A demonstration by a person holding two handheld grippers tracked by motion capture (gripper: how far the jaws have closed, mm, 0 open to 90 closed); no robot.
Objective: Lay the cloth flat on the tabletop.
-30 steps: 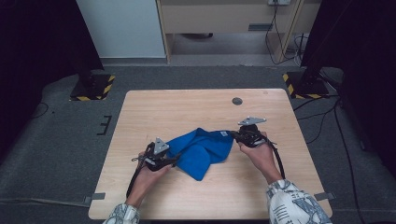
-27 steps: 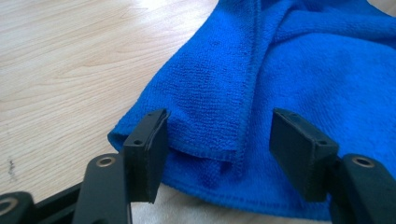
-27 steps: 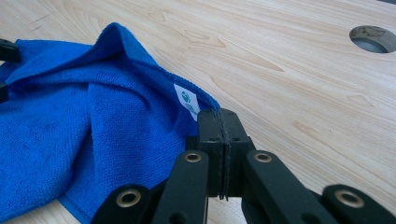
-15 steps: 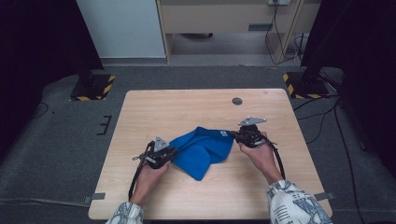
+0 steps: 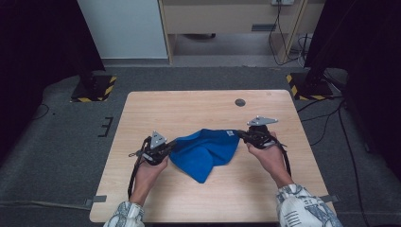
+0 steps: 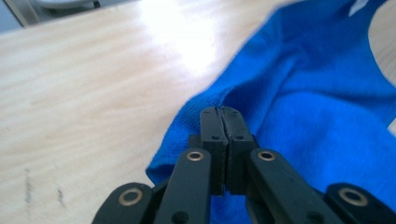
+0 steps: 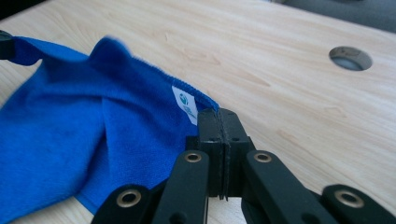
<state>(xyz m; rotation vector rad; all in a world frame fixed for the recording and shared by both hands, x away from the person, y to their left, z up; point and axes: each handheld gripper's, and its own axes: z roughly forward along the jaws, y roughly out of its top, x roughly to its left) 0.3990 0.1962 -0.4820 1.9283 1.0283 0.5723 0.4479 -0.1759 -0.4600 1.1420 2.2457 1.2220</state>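
The cloth is a bright, even blue, with a small white tag printed in blue-green at its hem. The worktop is pale wood with fine grain lines and a dark grey round hole. Both tongs, left and right, are black with brass-coloured rivets and grey plates on top. The sleeves are white with a dark pattern. The floor is grey; yellow-and-black stripes mark the stand feet.

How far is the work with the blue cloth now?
Done: both grippers grip the blue cloth. The right gripper pinches the corner by the white label; the left gripper has just closed on the opposite edge. In hand: lifting that edge. Left: the cloth is still rumpled on the table, probably to be spread or folded.
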